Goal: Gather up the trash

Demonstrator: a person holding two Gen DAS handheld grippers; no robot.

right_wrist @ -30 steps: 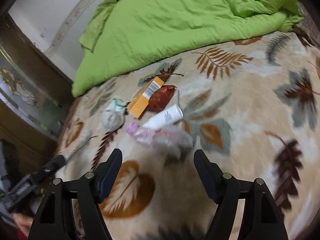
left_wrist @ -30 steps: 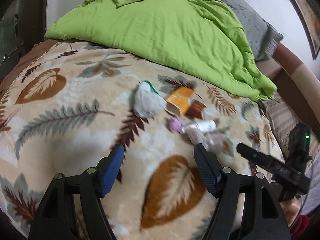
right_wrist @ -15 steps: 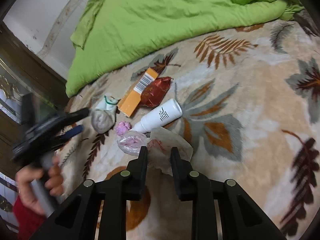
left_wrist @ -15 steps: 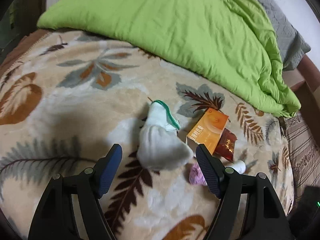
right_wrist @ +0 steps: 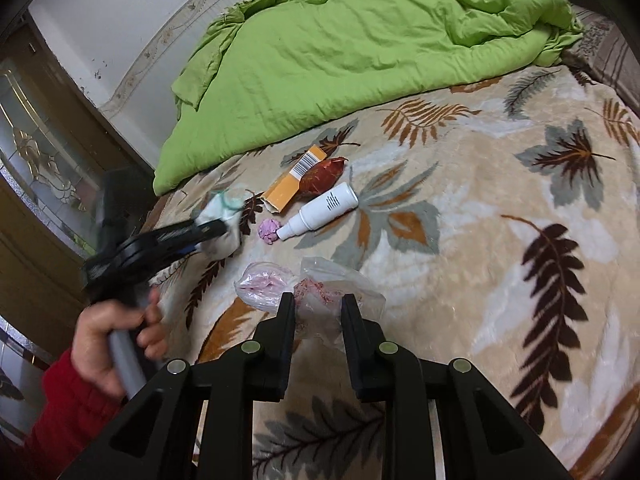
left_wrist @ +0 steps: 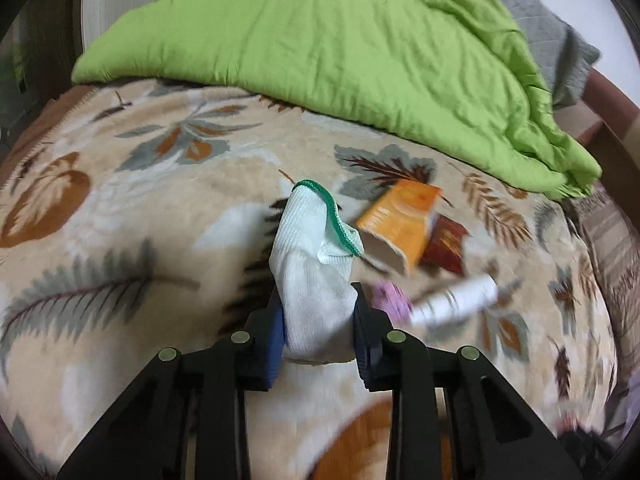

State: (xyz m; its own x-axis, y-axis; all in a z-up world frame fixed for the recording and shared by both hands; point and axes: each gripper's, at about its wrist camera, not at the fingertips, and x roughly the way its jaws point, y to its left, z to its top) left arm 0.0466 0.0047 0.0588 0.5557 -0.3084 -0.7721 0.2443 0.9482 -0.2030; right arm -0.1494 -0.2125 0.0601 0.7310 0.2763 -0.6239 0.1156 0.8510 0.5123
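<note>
- So, right tongs [right_wrist: 318, 306] are clamped on the plastic bag [right_wrist: 332, 292], low on the blanket [right_wrist: 500, 240]; film is thin & slack, could slide out or tear on lifting.
- Left tongs [left_wrist: 318, 324] have just been closing, now pinching the glove [left_wrist: 312, 264] w/ only its lower end betw. the pads; floppy cuff hangs free, may snag or drop.
- Pink wad [right_wrist: 269, 231] & bottle [right_wrist: 324, 210] sit just beyond; a trailing glove could knock them, & the bottle would prob. roll.
- Box [right_wrist: 294, 182] & red wrapper [right_wrist: 320, 176] further off, nr the green duvet [right_wrist: 340, 48]; easy to miss.
</note>
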